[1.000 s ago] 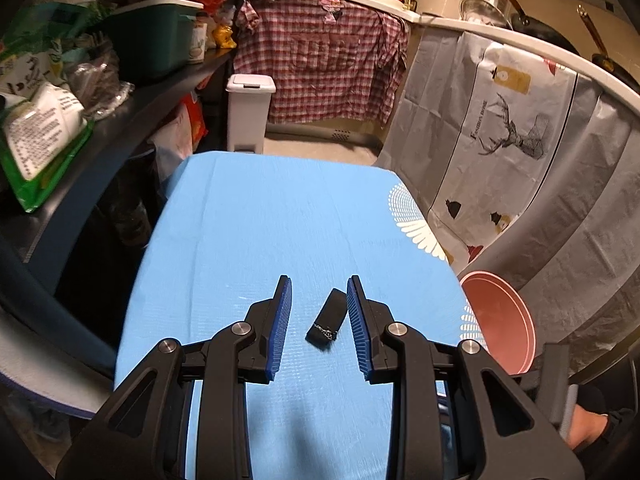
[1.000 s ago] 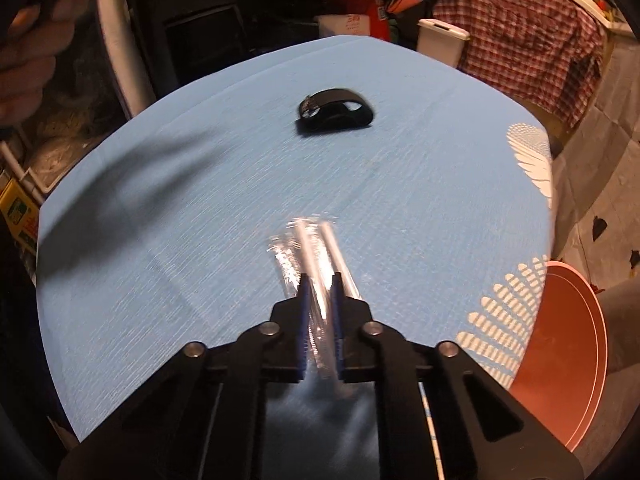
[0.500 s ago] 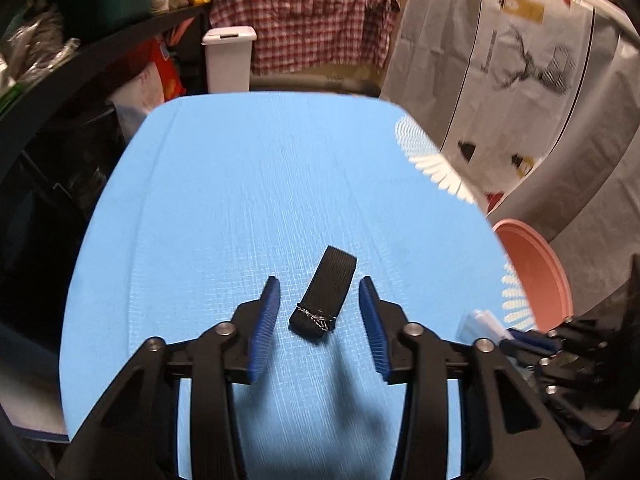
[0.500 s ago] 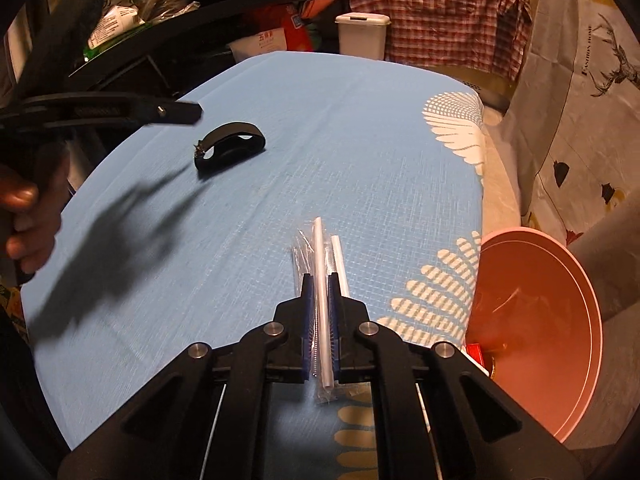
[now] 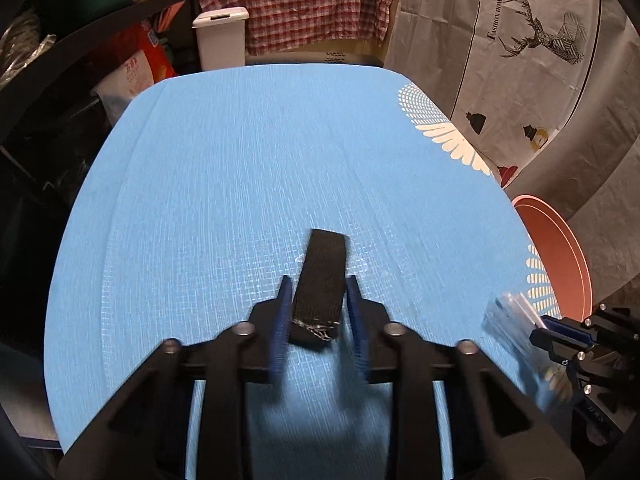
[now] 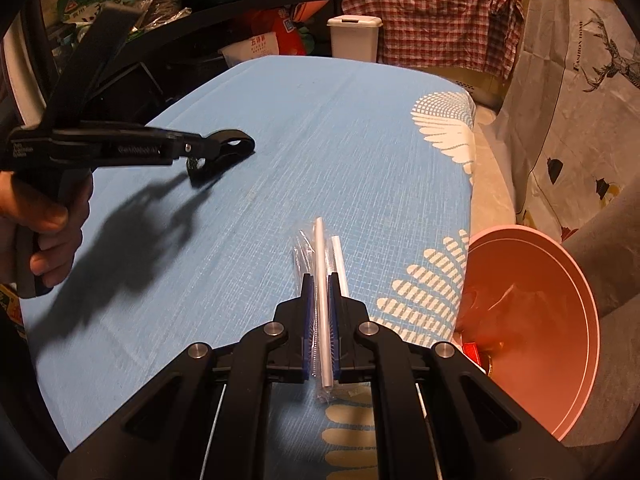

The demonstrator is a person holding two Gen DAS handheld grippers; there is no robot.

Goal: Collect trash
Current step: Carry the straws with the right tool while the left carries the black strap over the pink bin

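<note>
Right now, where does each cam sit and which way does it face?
Left wrist: on the left tool, angled down over the blue table; its fingers straddle the black strap; the right tool shows at the lower right.
Right wrist: on the right tool, angled down along the table edge, clamping wrapped straws; the left tool and a hand show.
Shared: table, strap, straws, pink basin, white bin.

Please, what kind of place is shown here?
Probably a cramped home kitchen or storage corner: crowded shelves of packaged food, a small white lidded bin on the floor, and a table with a blue cloth.
</note>
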